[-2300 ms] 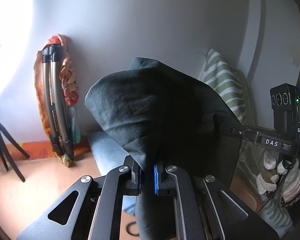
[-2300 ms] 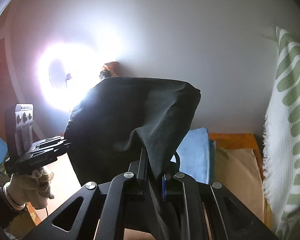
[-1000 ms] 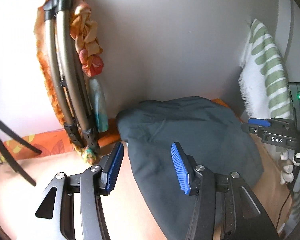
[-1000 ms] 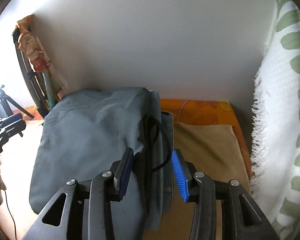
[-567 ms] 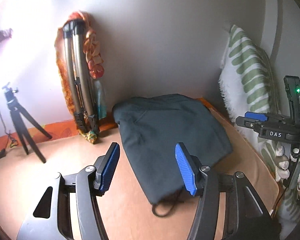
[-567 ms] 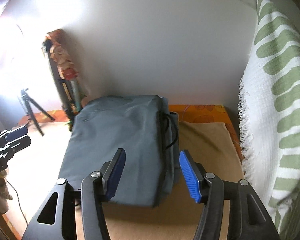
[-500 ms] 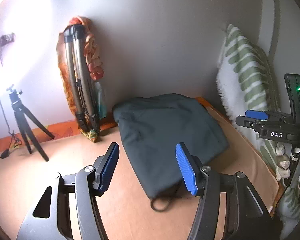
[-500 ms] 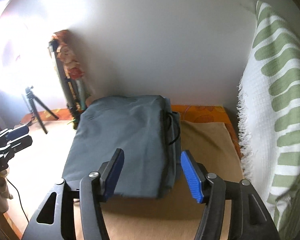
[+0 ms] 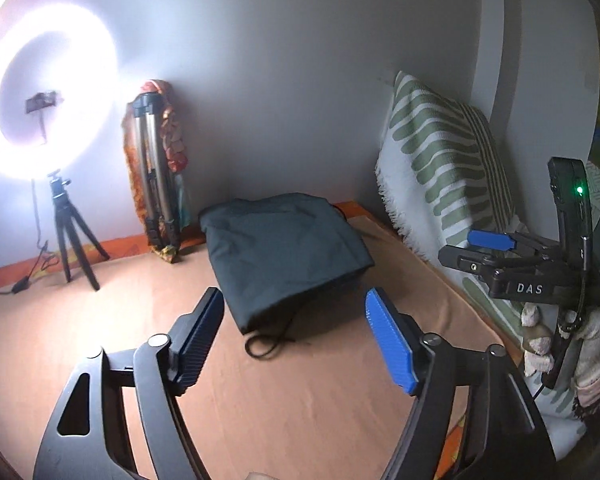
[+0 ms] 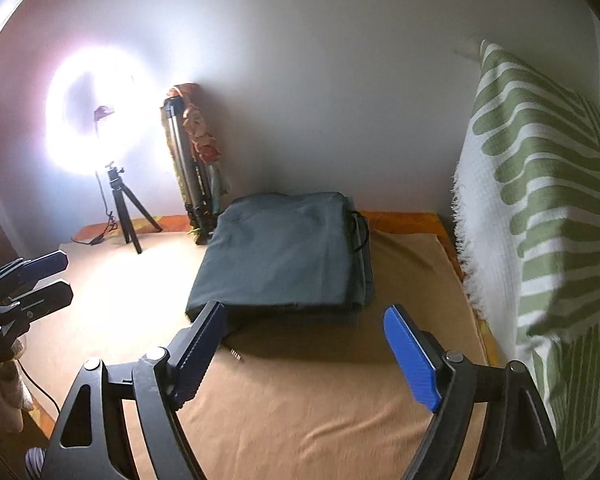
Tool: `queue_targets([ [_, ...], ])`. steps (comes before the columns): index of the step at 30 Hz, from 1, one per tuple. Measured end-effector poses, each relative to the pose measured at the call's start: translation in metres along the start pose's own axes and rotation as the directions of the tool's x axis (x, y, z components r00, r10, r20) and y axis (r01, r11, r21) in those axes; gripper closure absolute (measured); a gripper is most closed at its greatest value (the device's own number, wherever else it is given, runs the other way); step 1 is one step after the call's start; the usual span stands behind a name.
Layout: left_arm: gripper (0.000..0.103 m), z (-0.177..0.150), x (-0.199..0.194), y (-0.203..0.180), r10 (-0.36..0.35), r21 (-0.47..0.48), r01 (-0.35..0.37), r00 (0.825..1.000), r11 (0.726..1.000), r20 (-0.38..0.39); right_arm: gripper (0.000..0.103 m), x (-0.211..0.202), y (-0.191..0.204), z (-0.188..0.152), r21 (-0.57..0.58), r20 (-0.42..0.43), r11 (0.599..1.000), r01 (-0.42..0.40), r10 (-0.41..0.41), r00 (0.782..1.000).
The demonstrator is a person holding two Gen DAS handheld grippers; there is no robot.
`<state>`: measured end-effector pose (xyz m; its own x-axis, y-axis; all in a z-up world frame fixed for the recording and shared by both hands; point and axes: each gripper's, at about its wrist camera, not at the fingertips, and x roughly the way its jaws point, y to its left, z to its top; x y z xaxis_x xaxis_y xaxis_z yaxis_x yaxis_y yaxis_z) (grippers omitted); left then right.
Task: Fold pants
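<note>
Folded dark grey fabric pants (image 10: pixel 284 256) lie on the tan bedsheet (image 10: pixel 324 396).
Left gripper (image 9: pixel 296 340) and right gripper (image 10: pixel 304 350) both spread, empty; pants sit at twelve o'clock beyond each.

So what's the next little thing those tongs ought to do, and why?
Probably tuck in the loose drawstring. The pants already lie folded on the tan sheet, both the left tongs and right tongs are open and empty, and only that cord strays out.
</note>
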<state>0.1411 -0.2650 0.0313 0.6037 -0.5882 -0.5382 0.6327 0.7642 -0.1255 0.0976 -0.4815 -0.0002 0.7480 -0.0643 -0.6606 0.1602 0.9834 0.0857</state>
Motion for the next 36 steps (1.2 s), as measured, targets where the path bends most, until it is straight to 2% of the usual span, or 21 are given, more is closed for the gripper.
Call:
queue_targets([
  [2, 0.025, -0.007, -0.009, -0.003, 0.009, -0.002, -0.009, 1.0, 1.0, 0.002, 0.014, -0.014, 0.007, -0.009, -0.011, 0.017, 1.0, 0.012, -0.012, 1.0],
  [6, 0.024, -0.023, -0.027, -0.009, 0.039, -0.014, -0.039, 0.999, 0.999, 0.003, 0.011, -0.036, 0.019, -0.026, -0.032, 0.033, 0.999, 0.029, -0.028, 0.999],
  [10, 0.023, -0.04, -0.039, -0.013, 0.046, -0.032, -0.047, 0.999, 0.998, -0.006, 0.01, -0.051, 0.028, -0.047, -0.017, 0.033, 1.0, 0.009, -0.008, 0.999],
  [14, 0.023, -0.055, -0.046, -0.014, 0.056, -0.054, -0.057, 0.998, 0.997, -0.023, 0.002, -0.064, 0.041, -0.07, -0.029, 0.045, 0.999, 0.03, -0.029, 0.999],
  [18, 0.023, -0.066, -0.051, -0.016, 0.086, -0.053, -0.088, 0.996, 0.995, -0.025, 0.001, -0.074, 0.052, -0.087, -0.043, 0.05, 0.998, 0.037, -0.034, 0.998],
  [23, 0.023, -0.07, -0.056, -0.02, 0.108, -0.053, -0.109, 0.994, 0.993, -0.022, 0.0, -0.081, 0.057, -0.098, -0.031, 0.054, 0.999, 0.034, -0.032, 0.998],
  [36, 0.019, -0.084, -0.055, -0.023, 0.082, -0.063, -0.085, 0.995, 0.994, -0.052, 0.0, -0.083, 0.05, -0.111, 0.027, 0.045, 0.999, 0.034, -0.035, 0.998],
])
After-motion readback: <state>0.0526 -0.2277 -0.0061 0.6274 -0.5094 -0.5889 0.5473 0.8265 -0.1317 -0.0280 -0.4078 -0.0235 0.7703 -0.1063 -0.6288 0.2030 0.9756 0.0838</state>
